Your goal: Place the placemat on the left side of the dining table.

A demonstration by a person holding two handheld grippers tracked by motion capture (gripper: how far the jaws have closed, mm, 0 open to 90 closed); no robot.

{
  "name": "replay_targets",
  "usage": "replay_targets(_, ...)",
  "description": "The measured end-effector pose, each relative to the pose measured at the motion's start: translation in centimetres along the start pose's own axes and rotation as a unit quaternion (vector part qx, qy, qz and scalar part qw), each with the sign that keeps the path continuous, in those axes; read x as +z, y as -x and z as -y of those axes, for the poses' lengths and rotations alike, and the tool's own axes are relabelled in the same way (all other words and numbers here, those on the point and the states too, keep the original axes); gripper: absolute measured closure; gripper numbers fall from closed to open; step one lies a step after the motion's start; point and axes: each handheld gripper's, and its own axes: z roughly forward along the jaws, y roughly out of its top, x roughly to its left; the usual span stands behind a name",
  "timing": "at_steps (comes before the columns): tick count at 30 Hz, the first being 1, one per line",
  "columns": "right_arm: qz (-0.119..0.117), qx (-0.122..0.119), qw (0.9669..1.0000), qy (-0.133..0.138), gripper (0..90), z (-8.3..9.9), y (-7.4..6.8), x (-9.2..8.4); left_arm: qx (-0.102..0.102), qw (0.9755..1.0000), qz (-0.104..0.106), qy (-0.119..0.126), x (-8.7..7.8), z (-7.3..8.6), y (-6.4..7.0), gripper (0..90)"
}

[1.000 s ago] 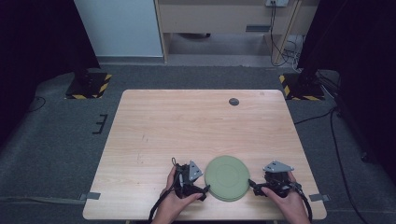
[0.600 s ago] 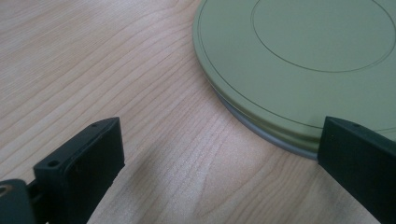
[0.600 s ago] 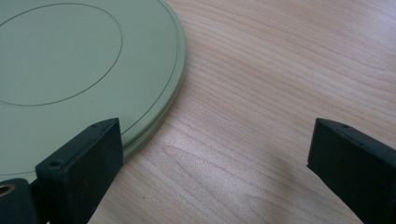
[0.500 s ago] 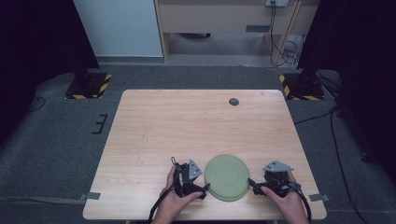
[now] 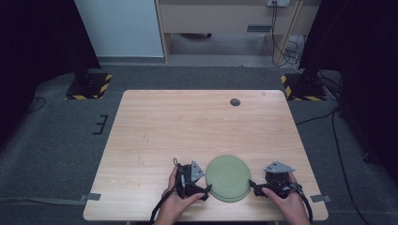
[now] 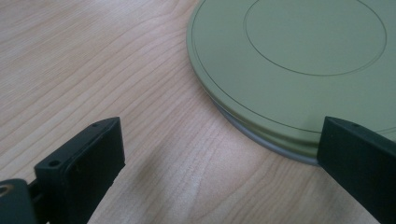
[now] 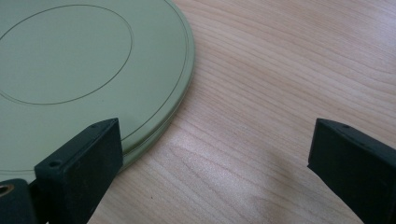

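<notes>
Flanking green plate (image 5: 228, 177); left tool (image 6: 219, 154) view reveals stacked rims.

**My two grippers, up close**

Both tools I'm working with are black. The left gripper (image 5: 205, 191) carries a grey three-cornered plate on top, and so does the right gripper (image 5: 253, 185). A black cable trails back from each along my forearms, which are bare, no sleeves in sight. In the gripper views, each jaw is a blocky, matte black pad with squared edges. The jaw at the left of each view has two small screw holes on its upper face.
</notes>
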Motion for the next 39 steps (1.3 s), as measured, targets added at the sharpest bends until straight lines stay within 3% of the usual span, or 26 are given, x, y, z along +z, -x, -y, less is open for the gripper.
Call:
replay_targets(16,0.017,0.007,0.9998,0.003,2.6,-0.24,-0.14,0.36,-0.011,0.9999,-0.005,0.001,0.26,-0.31,-0.63,0.1)
replay_targets(25,0.001,0.002,1.0,0.003,4.4,-0.16,-0.29,0.12,-0.008,0.9999,0.004,0.007,-0.01,-0.32,-0.17,2.6)
replay_targets(39,0.013,0.007,0.9999,0.002,2.4,-0.24,-0.28,0.35,-0.011,0.9999,-0.001,0.004,0.53,-0.64,-0.55,0.0)
